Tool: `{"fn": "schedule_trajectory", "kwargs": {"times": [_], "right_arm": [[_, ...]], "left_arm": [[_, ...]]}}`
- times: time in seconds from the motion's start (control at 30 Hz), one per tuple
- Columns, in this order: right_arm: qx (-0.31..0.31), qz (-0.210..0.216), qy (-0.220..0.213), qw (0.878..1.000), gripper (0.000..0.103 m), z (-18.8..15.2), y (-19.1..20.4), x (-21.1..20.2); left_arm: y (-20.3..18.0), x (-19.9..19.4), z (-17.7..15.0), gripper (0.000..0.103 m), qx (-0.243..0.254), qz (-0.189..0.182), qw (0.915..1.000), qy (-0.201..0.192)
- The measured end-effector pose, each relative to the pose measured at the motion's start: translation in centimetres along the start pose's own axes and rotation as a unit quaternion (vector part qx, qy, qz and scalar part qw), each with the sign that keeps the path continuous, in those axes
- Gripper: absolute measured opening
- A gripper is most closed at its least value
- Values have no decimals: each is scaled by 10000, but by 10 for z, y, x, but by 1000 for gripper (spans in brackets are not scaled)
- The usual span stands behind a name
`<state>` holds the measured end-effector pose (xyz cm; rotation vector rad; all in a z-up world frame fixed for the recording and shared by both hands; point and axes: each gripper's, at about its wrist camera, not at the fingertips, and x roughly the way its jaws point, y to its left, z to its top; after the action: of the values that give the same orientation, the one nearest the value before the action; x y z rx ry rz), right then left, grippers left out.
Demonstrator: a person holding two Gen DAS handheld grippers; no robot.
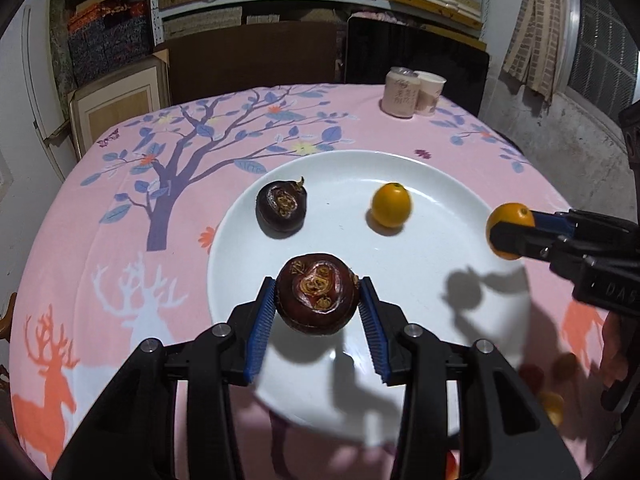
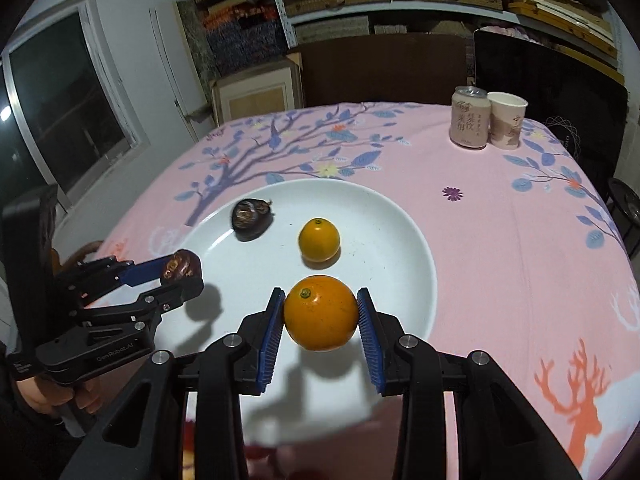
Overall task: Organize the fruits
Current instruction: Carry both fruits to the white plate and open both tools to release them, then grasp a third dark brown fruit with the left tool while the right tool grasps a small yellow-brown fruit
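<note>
My left gripper is shut on a dark brown water chestnut and holds it over the near part of the white plate. My right gripper is shut on a small orange above the plate's near edge. On the plate lie a second dark chestnut and another small orange. The right gripper shows at the right of the left wrist view with its orange. At the left of the right wrist view, the left gripper carries its chestnut.
A pink tablecloth with tree and deer prints covers the table. A drink can and a paper cup stand at the far right. Blurred red and yellow fruits lie on the cloth near the front right. Shelves of boxes fill the back wall.
</note>
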<state>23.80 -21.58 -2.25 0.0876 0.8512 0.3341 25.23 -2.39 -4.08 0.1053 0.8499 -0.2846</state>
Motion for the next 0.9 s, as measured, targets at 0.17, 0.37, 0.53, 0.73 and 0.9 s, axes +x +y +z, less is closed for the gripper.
{"fn": "schedule_trajectory", "kwargs": {"times": [0.17, 0.37, 0.53, 0.73, 0.9], "right_arm": [[-16, -87, 95, 9999, 39, 11, -5, 34], [49, -119, -139, 9998, 46, 13, -4, 20], [195, -24, -314, 9993, 50, -5, -4, -20], [362, 135, -488, 9981, 53, -65, 1, -81], [514, 70, -654, 9965, 53, -129, -2, -118]], "left_arm": [[9, 35, 13, 41, -126, 10, 9996, 260], [14, 17, 10, 66, -319, -58, 9995, -40], [7, -35, -13, 75, -193, -201, 9989, -366], [-10, -92, -81, 76, 180, -400, 9987, -258], [-24, -120, -149, 76, 452, -601, 9972, 20]]}}
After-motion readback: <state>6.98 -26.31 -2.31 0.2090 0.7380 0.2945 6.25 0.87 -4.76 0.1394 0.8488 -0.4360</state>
